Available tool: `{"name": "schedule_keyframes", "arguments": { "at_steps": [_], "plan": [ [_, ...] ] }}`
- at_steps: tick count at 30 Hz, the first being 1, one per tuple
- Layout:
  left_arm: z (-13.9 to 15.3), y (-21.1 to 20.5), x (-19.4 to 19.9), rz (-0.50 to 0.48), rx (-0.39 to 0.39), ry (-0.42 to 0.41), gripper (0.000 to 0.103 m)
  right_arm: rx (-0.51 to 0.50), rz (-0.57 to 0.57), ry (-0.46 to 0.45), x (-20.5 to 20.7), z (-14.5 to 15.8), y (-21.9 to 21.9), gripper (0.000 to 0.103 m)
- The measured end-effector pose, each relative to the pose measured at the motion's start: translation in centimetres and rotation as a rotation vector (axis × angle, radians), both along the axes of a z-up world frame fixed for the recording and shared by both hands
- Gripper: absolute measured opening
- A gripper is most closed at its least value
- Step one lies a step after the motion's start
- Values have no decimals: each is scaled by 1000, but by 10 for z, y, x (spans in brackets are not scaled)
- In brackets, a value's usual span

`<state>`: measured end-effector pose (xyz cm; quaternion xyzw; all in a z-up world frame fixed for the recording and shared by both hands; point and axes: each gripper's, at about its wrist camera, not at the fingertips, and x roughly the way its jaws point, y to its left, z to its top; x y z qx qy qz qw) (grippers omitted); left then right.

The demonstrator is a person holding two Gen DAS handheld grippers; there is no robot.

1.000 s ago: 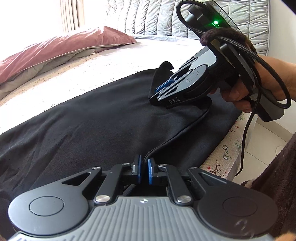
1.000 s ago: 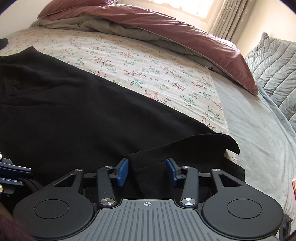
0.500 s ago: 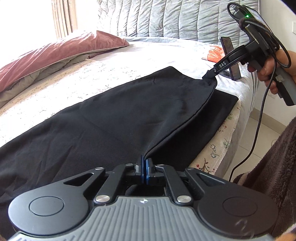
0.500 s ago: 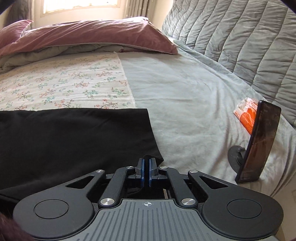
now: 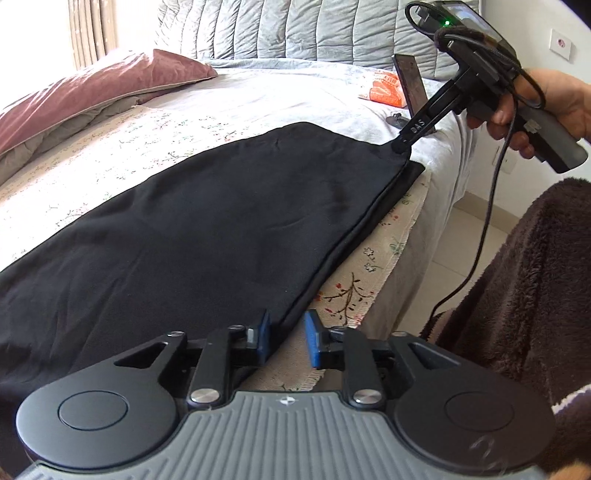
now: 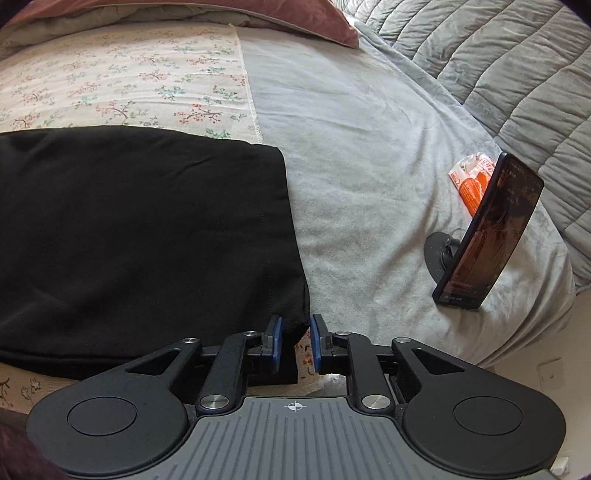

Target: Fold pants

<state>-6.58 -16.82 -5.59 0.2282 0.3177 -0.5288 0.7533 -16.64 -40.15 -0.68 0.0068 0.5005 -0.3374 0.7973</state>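
Black pants [image 5: 207, 221] are lying flat along the near edge of a bed [image 6: 369, 147], one leg folded over the other, partly on a floral sheet [image 5: 110, 147] and partly on a grey blanket [image 6: 369, 122]. The left gripper [image 5: 286, 338] is sitting low at the near edge of the pants, its blue-padded fingers [image 5: 263, 334] spreading apart; the folded edge of the cloth is running between them, lying against the left pad and clear of the right one, so the cloth is released rather than pinched. At the far corner of the garment, the right gripper [image 6: 295, 339] is also opening, its fingers [image 6: 275, 334] parting around the hem corner, which is resting loose between them with the pads no longer pressing it. From the left wrist view that gripper is angling down to the corner, carried by a person's hand [image 5: 543, 107], with a cable [image 5: 491, 206] hanging from the handle toward the floor. A fuzzy brown sleeve [image 5: 524, 295] is filling the right side of that view. Beyond the hem, a phone [image 6: 487, 236] is standing tilted on a small stand on the grey blanket, an orange packet [image 6: 469, 181] lying just behind it. A maroon pillow [image 5: 92, 92] and a quilted grey headboard [image 5: 295, 29] are bordering the far side of the bed.
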Motion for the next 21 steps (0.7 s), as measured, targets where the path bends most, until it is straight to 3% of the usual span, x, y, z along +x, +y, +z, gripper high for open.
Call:
{"name": "schedule_keyframes", "arguments": {
  "at_steps": [1,3,9,15,21],
  "plan": [
    [3,4,0,9,-19,10,56,7,8,-26,1,5,2,48],
    [9,14,3,48,-47,-5,73,20,36,-73,5,15,8,60],
    [24,61,24,281,-56,-50,92,33,157,-153,39,34,43,71],
    [28,130,61,563,-45,-27,97,113,350,-246,74,28,91,80],
    [30,196,91,773,-10,-16,100,129,496,-217,111,9,139,82]
  ]
}}
